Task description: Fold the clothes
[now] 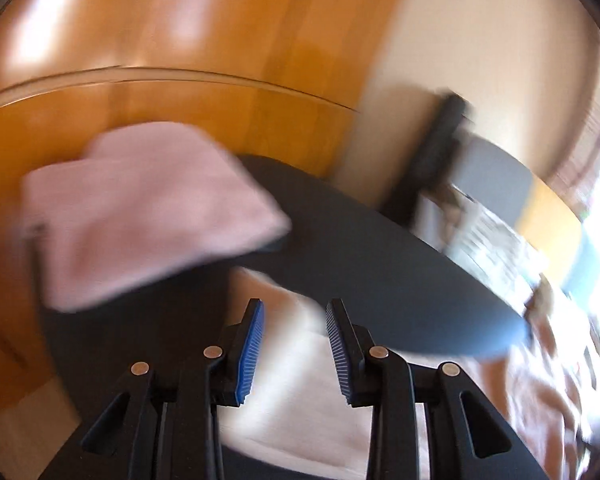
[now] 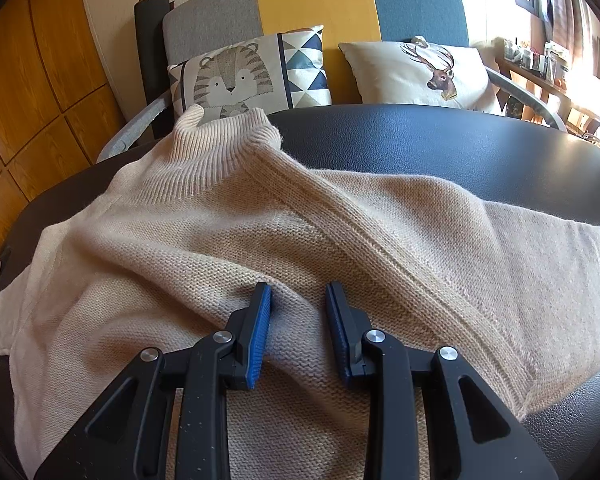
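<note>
A cream knit sweater (image 2: 260,208) lies spread over the black round table (image 2: 440,140), its collar toward the far side. My right gripper (image 2: 298,294) is low over its front part, and a raised fold of the knit is pinched between the blue pads. In the blurred left wrist view a folded pink garment (image 1: 140,208) rests on the table (image 1: 380,264) at the left. My left gripper (image 1: 294,312) hovers above a corner of the cream sweater (image 1: 300,380). It is open, with nothing between its pads.
Behind the table stands a grey, yellow and blue armchair (image 2: 316,0) with a tiger cushion (image 2: 236,76) and a deer cushion (image 2: 420,72). Orange wooden panelling (image 2: 32,80) fills the left. A cluttered shelf (image 2: 540,60) sits by the bright window on the right.
</note>
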Demonstrator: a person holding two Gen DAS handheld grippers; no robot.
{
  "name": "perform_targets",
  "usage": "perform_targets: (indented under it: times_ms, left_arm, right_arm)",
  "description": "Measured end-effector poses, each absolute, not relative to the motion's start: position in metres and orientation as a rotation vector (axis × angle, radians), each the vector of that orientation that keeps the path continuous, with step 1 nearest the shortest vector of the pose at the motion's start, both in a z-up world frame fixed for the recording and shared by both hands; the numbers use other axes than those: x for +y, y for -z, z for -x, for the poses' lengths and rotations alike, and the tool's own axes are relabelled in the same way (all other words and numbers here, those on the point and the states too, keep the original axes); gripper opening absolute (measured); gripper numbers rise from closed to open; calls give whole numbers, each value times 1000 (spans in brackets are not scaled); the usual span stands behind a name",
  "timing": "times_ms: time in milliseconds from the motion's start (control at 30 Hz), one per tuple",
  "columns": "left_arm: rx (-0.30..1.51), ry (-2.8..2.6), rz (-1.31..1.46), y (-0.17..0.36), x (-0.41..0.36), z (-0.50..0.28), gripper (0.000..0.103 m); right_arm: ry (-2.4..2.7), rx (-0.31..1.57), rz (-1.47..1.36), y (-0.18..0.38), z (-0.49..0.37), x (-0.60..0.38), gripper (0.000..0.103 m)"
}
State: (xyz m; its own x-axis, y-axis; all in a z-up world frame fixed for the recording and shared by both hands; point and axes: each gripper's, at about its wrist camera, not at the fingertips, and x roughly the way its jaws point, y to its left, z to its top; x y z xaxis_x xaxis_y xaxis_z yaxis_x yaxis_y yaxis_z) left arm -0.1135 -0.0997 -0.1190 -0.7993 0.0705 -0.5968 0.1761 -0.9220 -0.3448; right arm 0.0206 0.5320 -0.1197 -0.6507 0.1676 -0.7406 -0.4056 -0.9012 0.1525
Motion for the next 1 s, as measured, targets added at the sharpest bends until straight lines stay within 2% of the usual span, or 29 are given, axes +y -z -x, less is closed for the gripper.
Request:
perform_targets:
  times_ms: [67, 167, 267, 367, 600, 667, 700, 733, 1000]
  left_arm:
    - [702, 2753, -1020, 128, -128, 119, 33]
    - [759, 2600, -1238, 159, -143, 134, 34]
    - [672, 2653, -1259, 163, -127, 143, 37]
    - [688, 2734, -1385, 164, -99, 157, 39]
    - [317, 2833, -1456, 157, -39, 175, 41]
    - [357, 2840, -1469, 157, -42, 176, 29]
    - [378, 2844, -1476, 157, -43, 177, 17]
    - [349, 2849, -1438, 152, -45, 176, 10]
    - [127, 2783, -981, 107, -73, 164, 9]
  right_arm:
    - [-2558, 440, 1102, 120, -20, 532, 31]
    - [-2557, 438, 1102, 120, -20, 531, 31]
    - [-2555, 429, 1105, 119, -20, 532, 31]
    - [-2553, 424, 1106, 120, -19, 531, 31]
    - [-2550, 414, 1108, 119, -19, 530, 31]
    - [-2550, 413, 1108, 120, -19, 530, 31]
    - [-2550, 413, 1108, 120, -19, 530, 31]
    - [-2550, 412, 1108, 120, -19, 530, 31]
    - [-2549, 411, 1107, 120, -20, 530, 31]
